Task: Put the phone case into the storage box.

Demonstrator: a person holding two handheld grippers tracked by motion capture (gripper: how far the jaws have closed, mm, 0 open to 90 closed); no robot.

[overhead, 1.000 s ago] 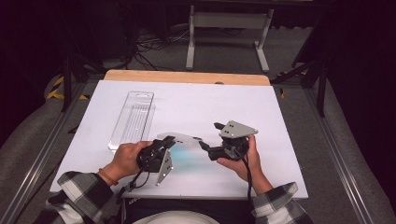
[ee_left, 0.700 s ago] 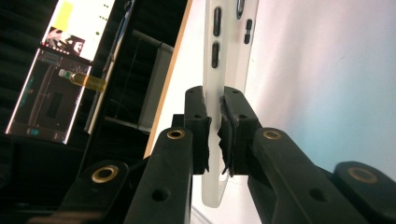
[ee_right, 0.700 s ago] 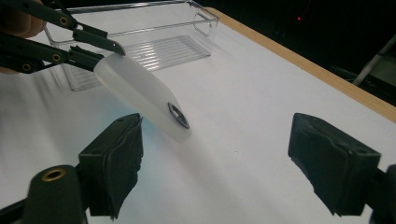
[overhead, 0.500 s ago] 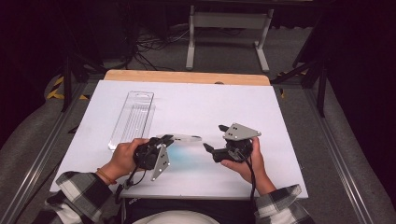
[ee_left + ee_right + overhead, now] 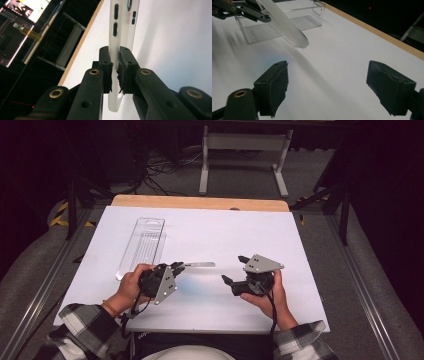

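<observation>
My left gripper (image 5: pixel 177 267) is shut on one end of a translucent white phone case (image 5: pixel 200 265), which it holds edge-on, pointing right just above the white table sheet (image 5: pixel 225 230). In the left gripper view the pads (image 5: pixel 106 65) pinch the case's thin wall (image 5: pixel 122 22). My right gripper (image 5: pixel 235 269) hovers a short way right of the case's free end. Its jaws stand wide open with nothing between them (image 5: pixel 328 67). From there the case (image 5: pixel 287 27) slants down from the left gripper (image 5: pixel 244 11) at the top left.
A clear plastic tray (image 5: pixel 145 245) lies lengthwise on the left part of the sheet, beyond my left hand; it also shows as the ribbed tray (image 5: pixel 312 21). The table's wooden far edge (image 5: pixel 200 202) borders the sheet. Dark floor, cables and a metal stand lie beyond.
The case in my left gripper has turned from showing its broad face to lying edge-on. Both hands have shifted only slightly, the right one a little to the right.
</observation>
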